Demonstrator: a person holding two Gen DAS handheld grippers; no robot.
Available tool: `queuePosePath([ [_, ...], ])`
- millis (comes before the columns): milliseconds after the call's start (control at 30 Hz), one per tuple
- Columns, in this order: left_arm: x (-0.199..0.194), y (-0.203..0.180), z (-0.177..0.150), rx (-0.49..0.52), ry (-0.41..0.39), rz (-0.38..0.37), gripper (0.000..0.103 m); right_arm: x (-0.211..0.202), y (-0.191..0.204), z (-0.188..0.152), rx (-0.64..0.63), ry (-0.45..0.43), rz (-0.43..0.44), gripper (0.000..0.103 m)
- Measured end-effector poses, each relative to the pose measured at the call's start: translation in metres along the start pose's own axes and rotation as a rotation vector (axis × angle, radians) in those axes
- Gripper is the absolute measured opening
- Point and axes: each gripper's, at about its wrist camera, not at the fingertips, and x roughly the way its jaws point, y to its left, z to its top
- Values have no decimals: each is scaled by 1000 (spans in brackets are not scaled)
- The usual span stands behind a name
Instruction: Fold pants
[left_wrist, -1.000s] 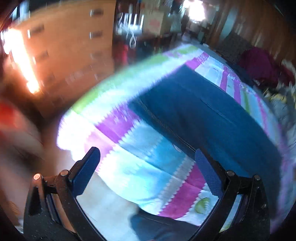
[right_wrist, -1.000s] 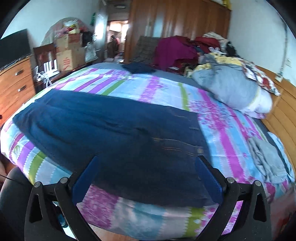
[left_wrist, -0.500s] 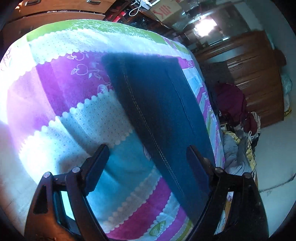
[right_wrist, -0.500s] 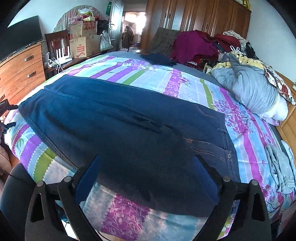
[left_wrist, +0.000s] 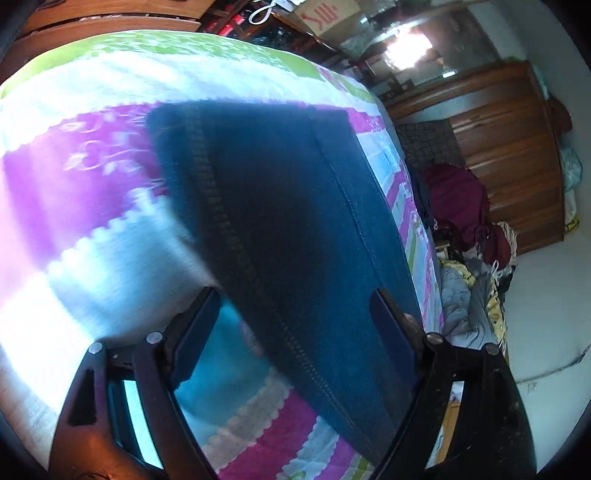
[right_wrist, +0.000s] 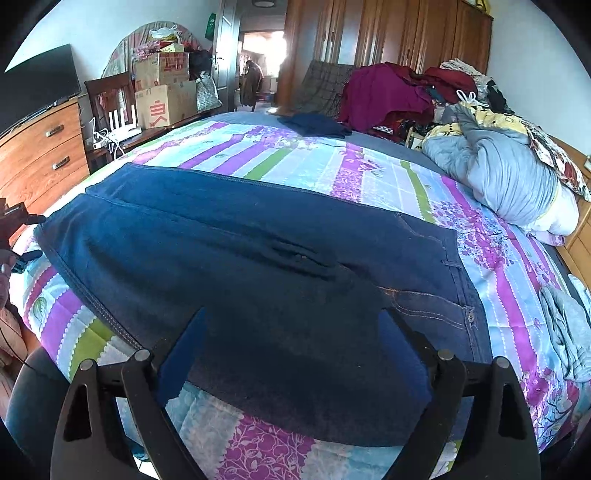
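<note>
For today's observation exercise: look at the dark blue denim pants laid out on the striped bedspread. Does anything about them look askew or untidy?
Mostly flat, but the dark blue denim pants have a bunched ridge of wrinkles near the middle, between the legs and waistband. Their near edge also hangs slightly over the side of the striped bedspread. Nothing looks damaged.

Near side of the bed open, far side crowded

Pants (right_wrist: 236, 258) lie flat on the bed (right_wrist: 369, 177) with bare bedspread around; clothes pile (right_wrist: 399, 92) and grey quilt (right_wrist: 498, 173) block the far edge.
</note>
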Motion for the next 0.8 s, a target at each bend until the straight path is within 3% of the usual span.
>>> queuePosePath([
  [167, 14, -11, 2, 58, -7, 21, 83, 1, -6, -3, -5, 11, -1, 72],
  [267, 10, -6, 0, 82, -20, 41, 70, -5, -19, -17, -42, 39, -53, 69],
  [300, 8, -4, 0, 93, -22, 52, 56, -9, -31, -26, -45, 56, -80, 69],
  [333, 6, -2, 1, 95, -24, 64, 36, -13, -46, -38, -52, 77, -118, 69],
  [400, 2, 4, 3, 84, -24, 82, 12, -19, -73, -62, -66, 124, -189, 69],
  [500, 0, 5, 5, 90, -14, 80, 12, -26, -105, -99, -136, 183, -277, 69],
  [567, 1, 0, 6, 105, -14, 84, 12, -23, -120, -121, -169, 228, -283, 68],
  [633, 2, -4, 8, 103, -11, 81, 12, -15, -127, -137, -205, 254, -251, 52],
  [700, 5, -9, 9, 112, -5, 92, 12, -10, -122, -145, -292, 240, -262, 52],
  [800, 10, -12, 8, 135, 5, 118, 12, -7, -95, -156, -497, 141, -295, 53],
])
